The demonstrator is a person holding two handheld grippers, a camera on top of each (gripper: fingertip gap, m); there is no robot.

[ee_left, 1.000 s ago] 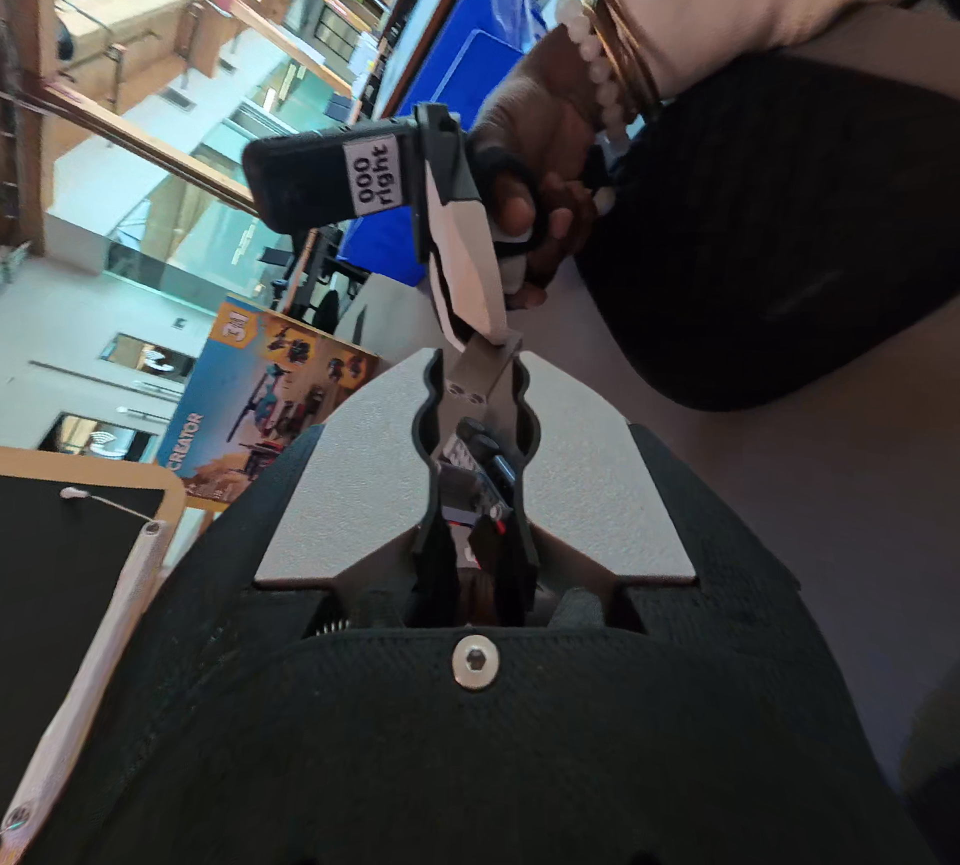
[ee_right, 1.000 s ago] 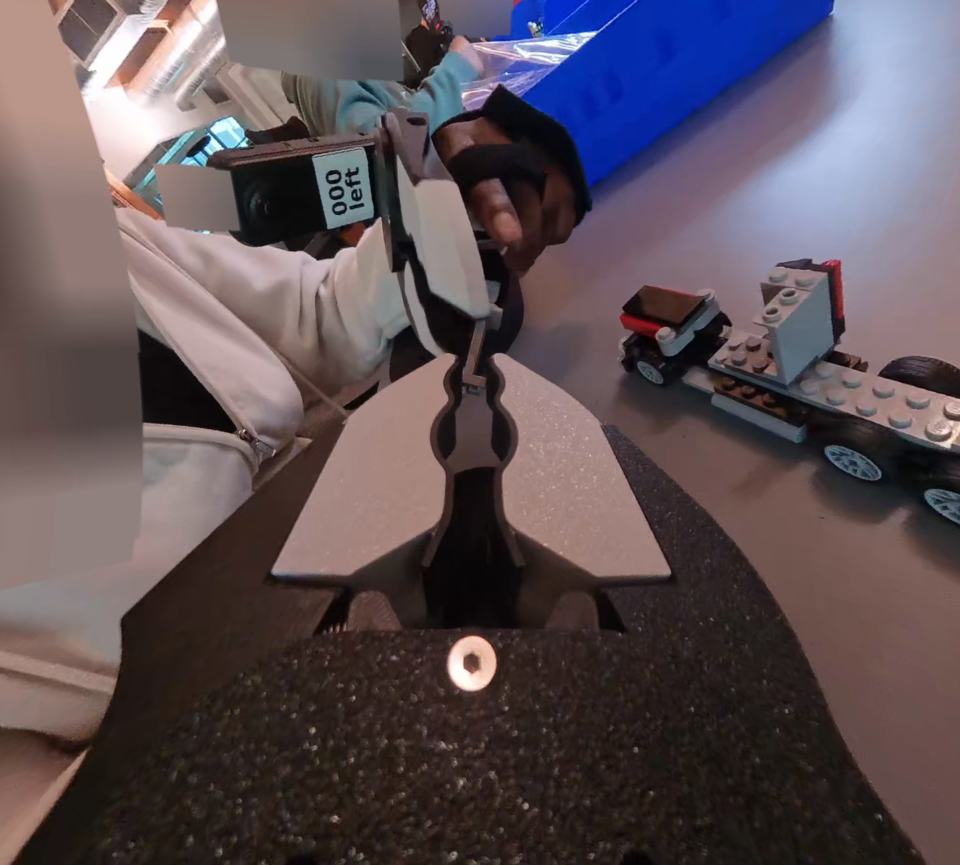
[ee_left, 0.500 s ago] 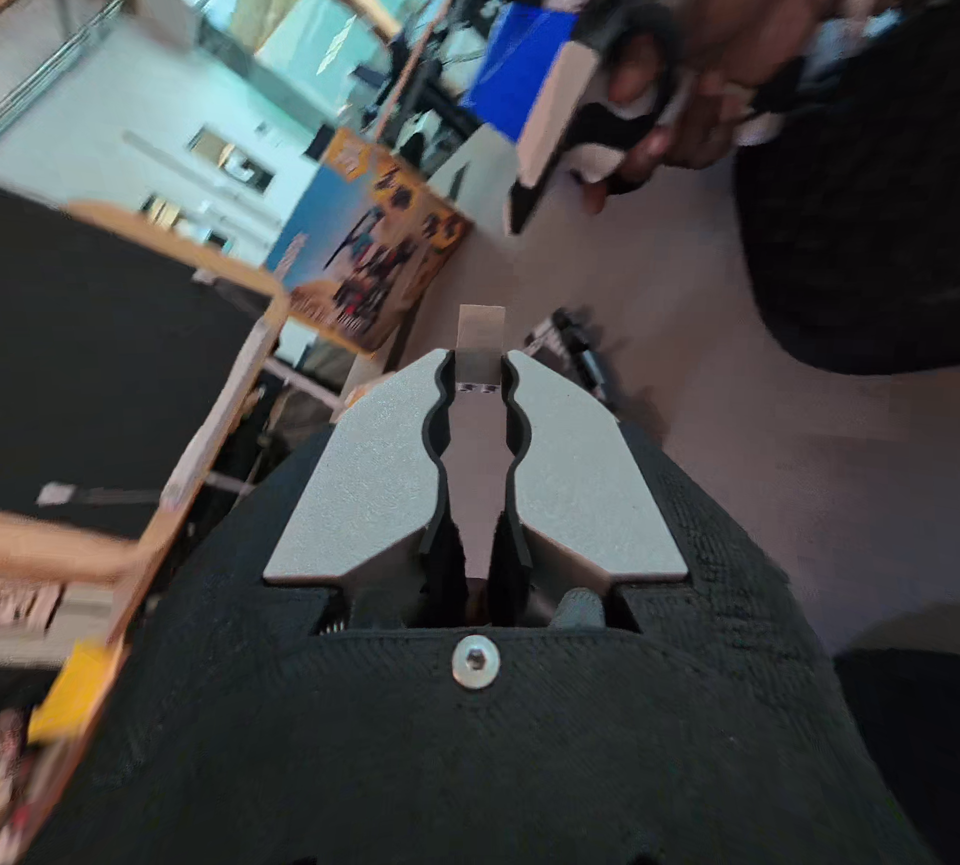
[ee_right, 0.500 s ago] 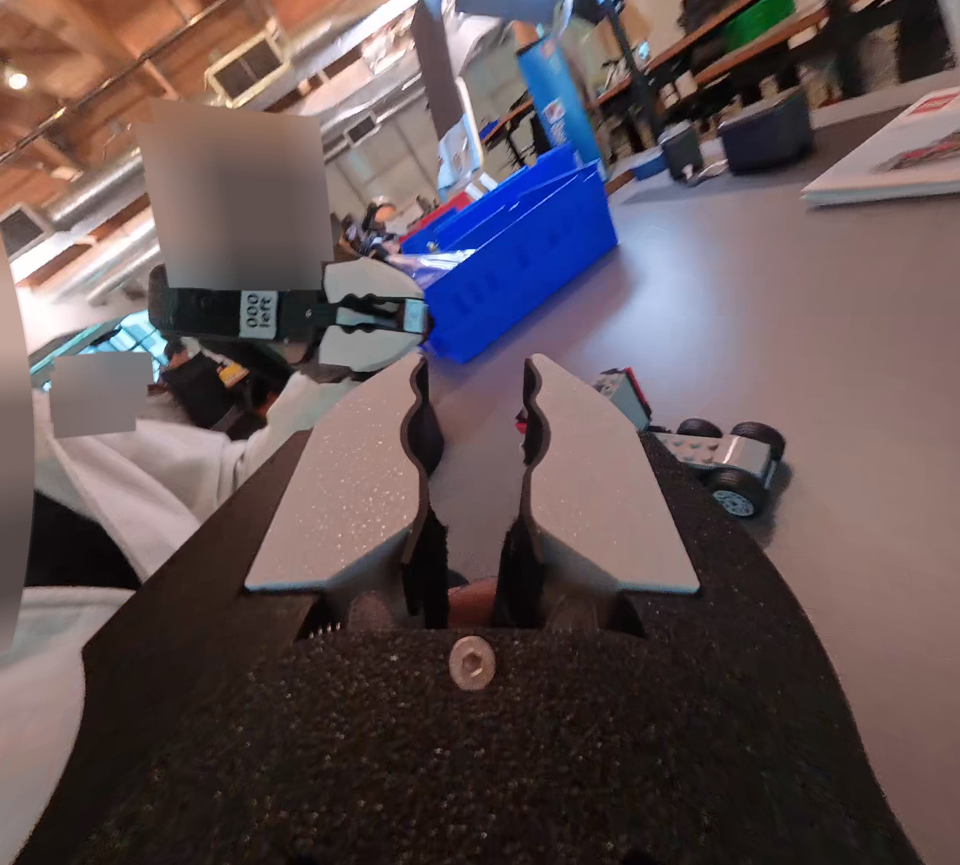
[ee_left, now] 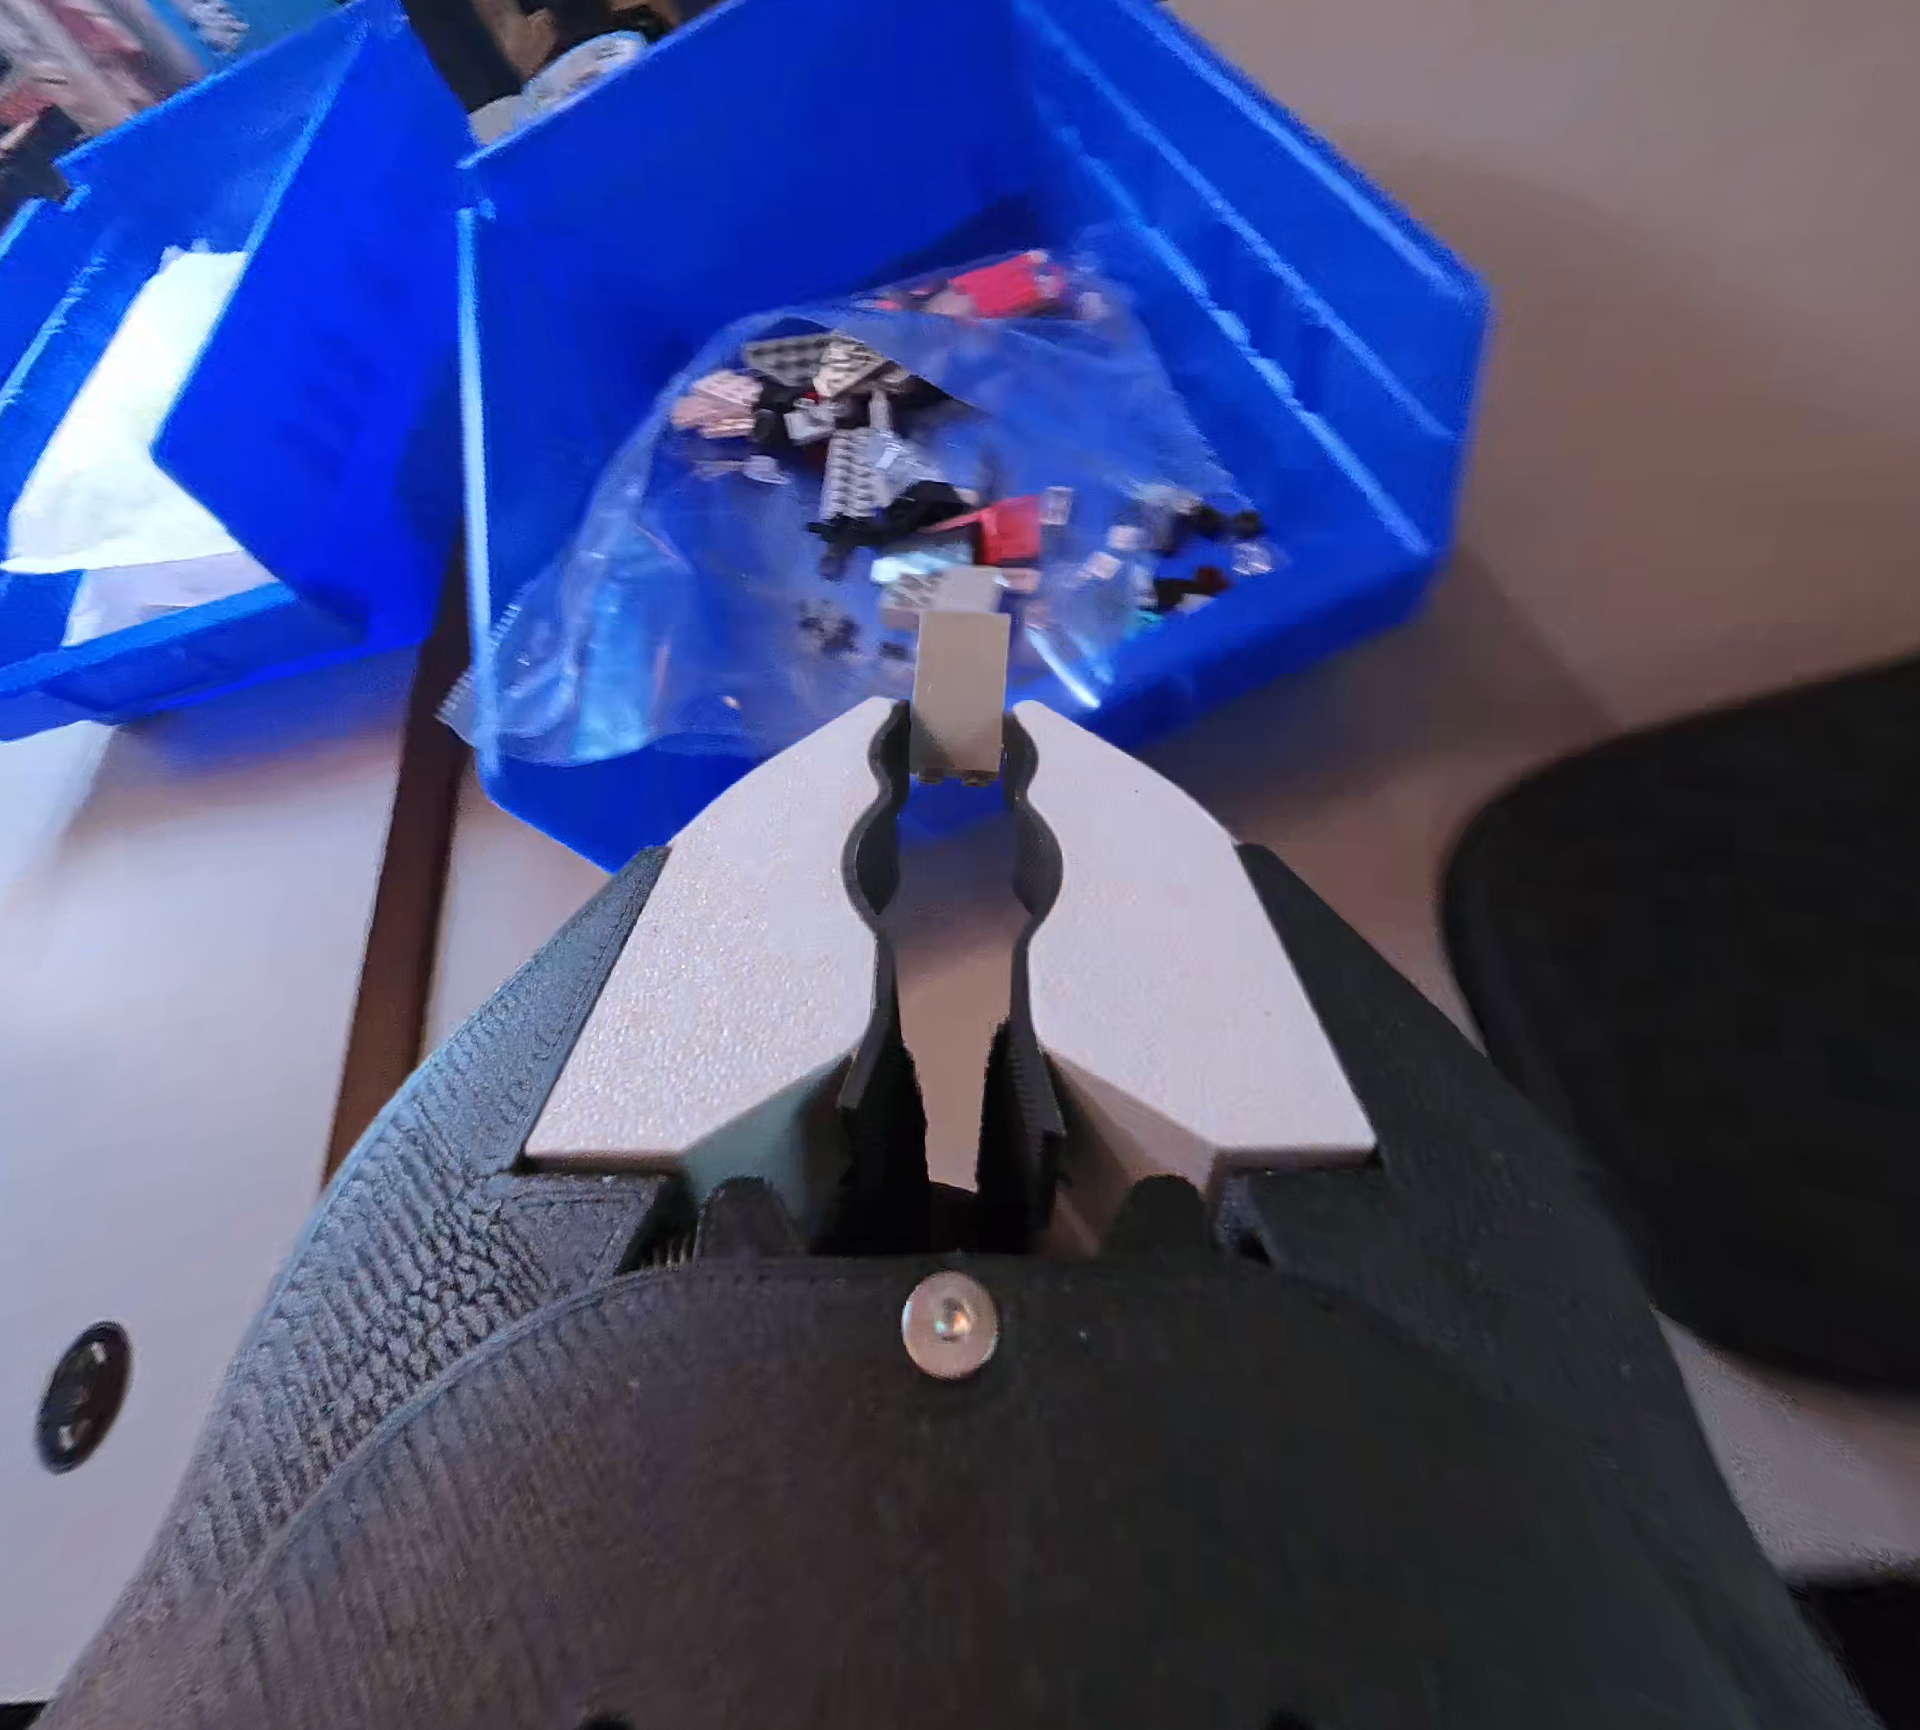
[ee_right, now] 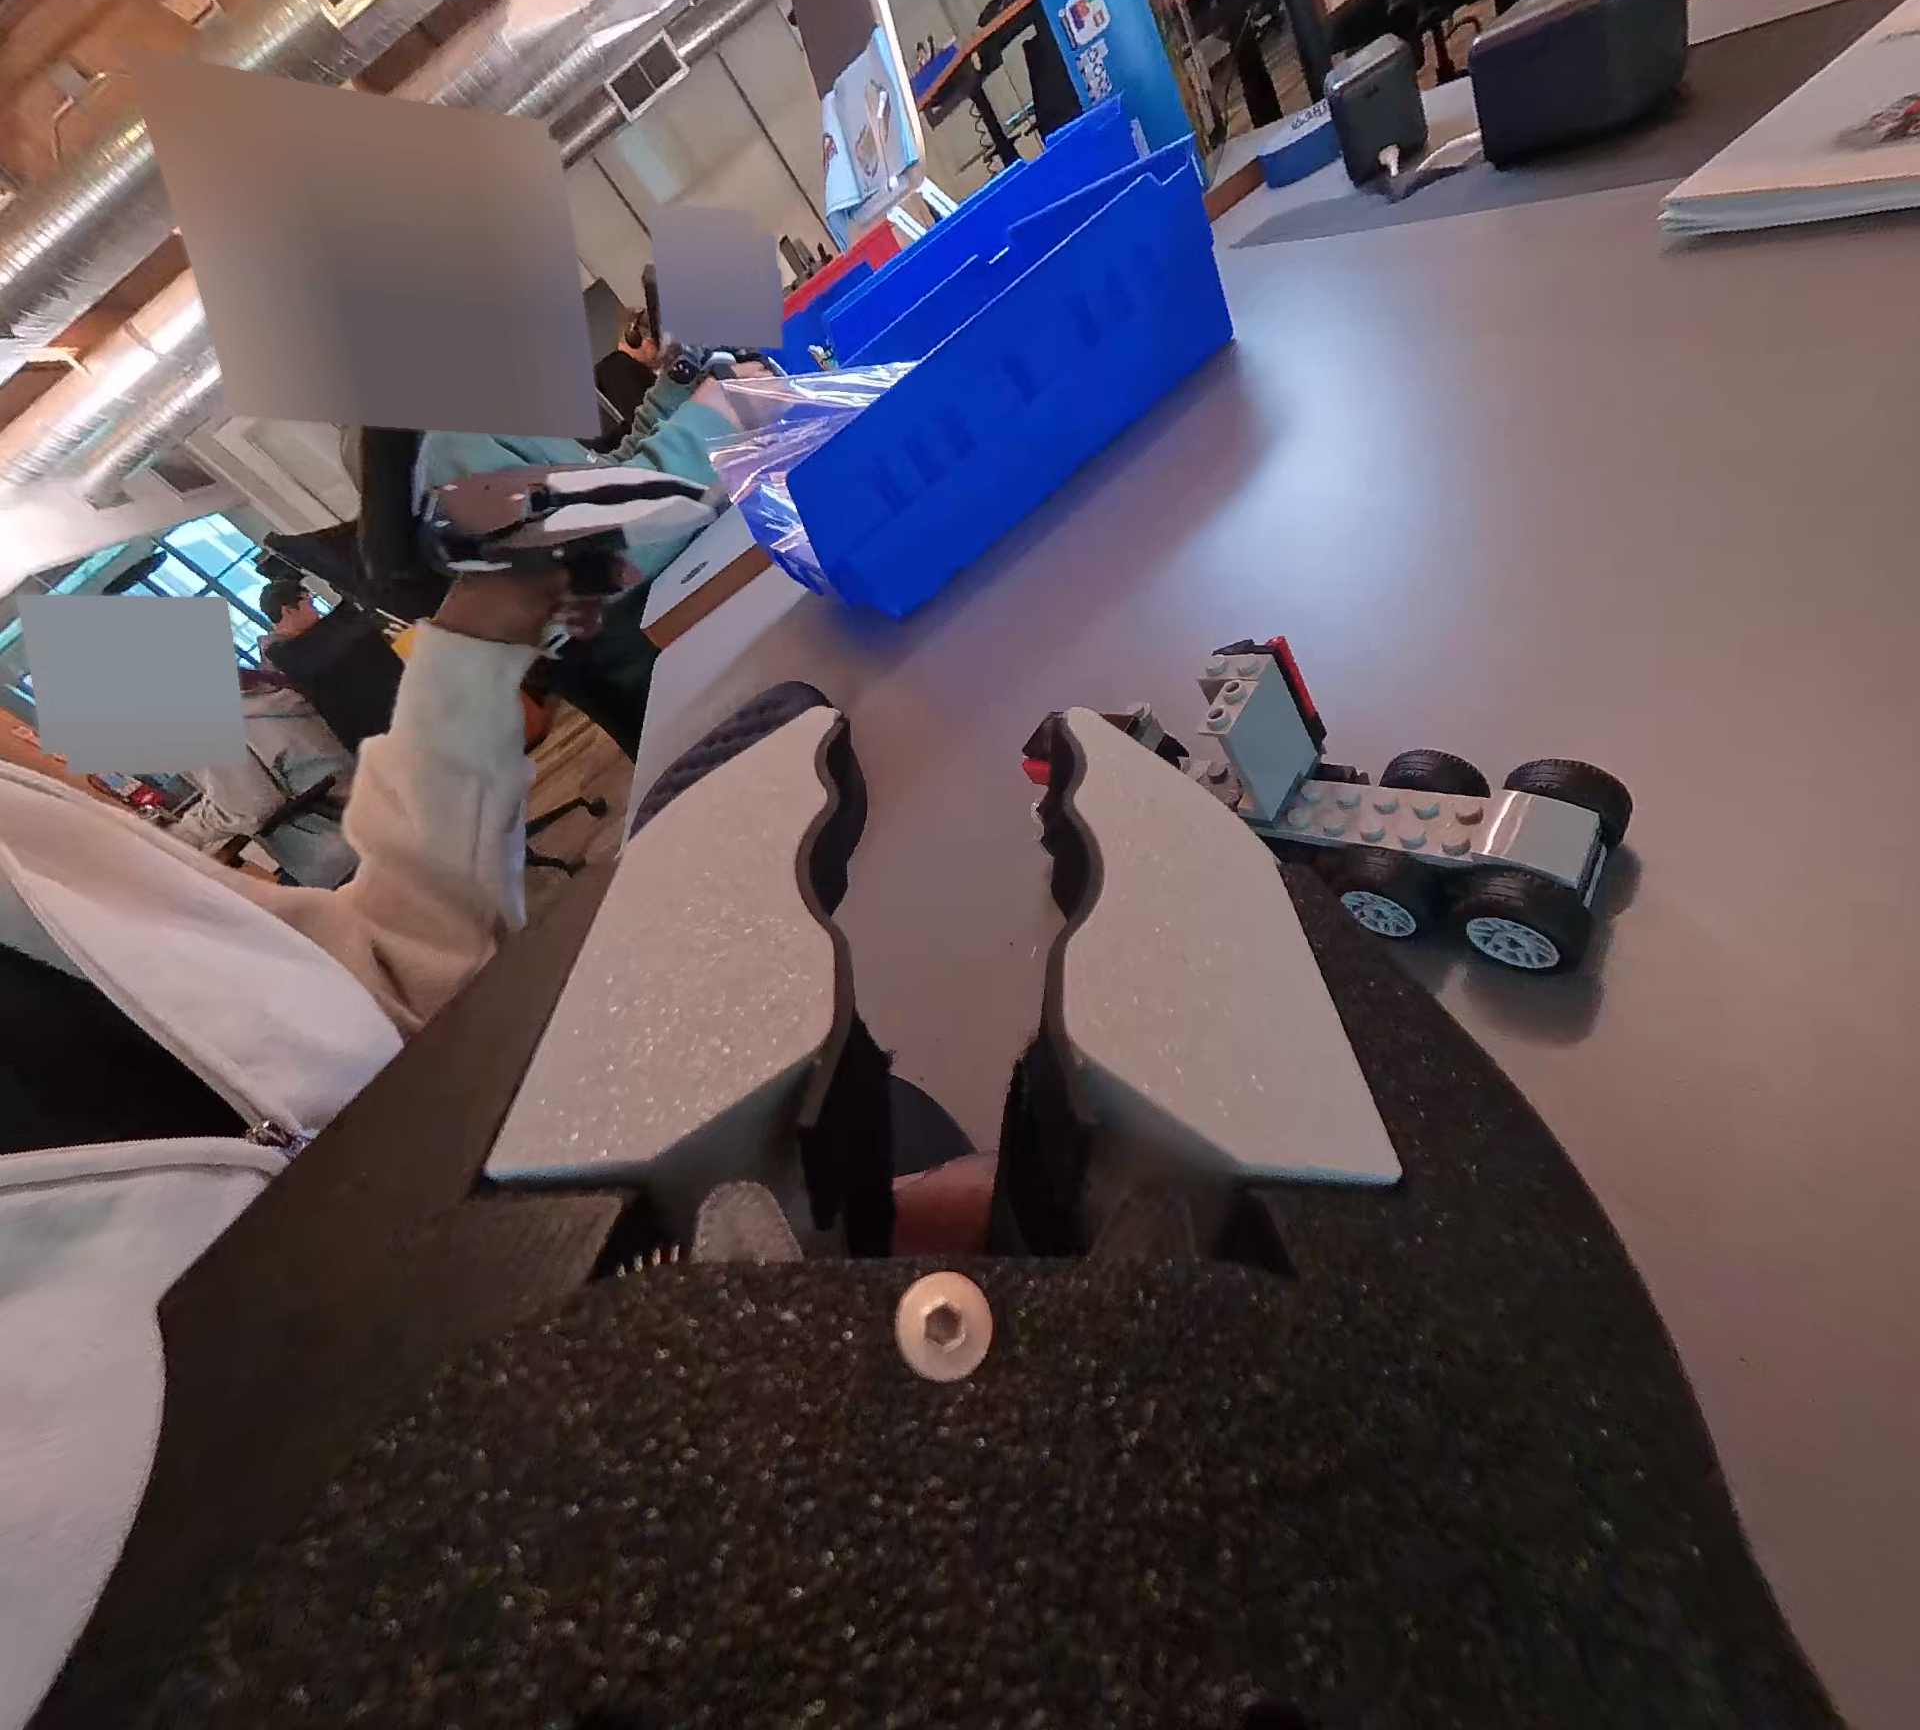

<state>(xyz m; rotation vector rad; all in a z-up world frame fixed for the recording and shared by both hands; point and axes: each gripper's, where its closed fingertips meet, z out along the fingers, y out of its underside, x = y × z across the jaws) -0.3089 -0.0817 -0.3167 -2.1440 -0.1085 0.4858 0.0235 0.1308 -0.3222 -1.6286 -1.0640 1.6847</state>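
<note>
My left gripper [ee_left: 957,738] is shut on a small grey brick [ee_left: 962,681] that sticks out past its fingertips. It hangs just in front of a blue bin [ee_left: 1340,350] that holds a clear plastic bag of loose bricks [ee_left: 894,475]. My right gripper [ee_right: 951,750] is open and empty above the grey table [ee_right: 1558,454]. A partly built grey brick truck with black wheels [ee_right: 1403,807] stands just right of its right finger. The left gripper also shows in the right wrist view [ee_right: 571,517], held in a hand at the left.
A second blue bin [ee_left: 260,350] with white paper stands left of the first. A black round pad [ee_left: 1704,1005] lies at the right. In the right wrist view blue bins [ee_right: 1018,392], a booklet [ee_right: 1808,153] and dark boxes [ee_right: 1579,49] sit farther back. People sit at the left. My right fingertips sit around 40 centimeters from my left ones.
My right gripper let go of the grey brick and opened; the left gripper kept it and swung away toward the blue bin. The right gripper turned toward the truck.
</note>
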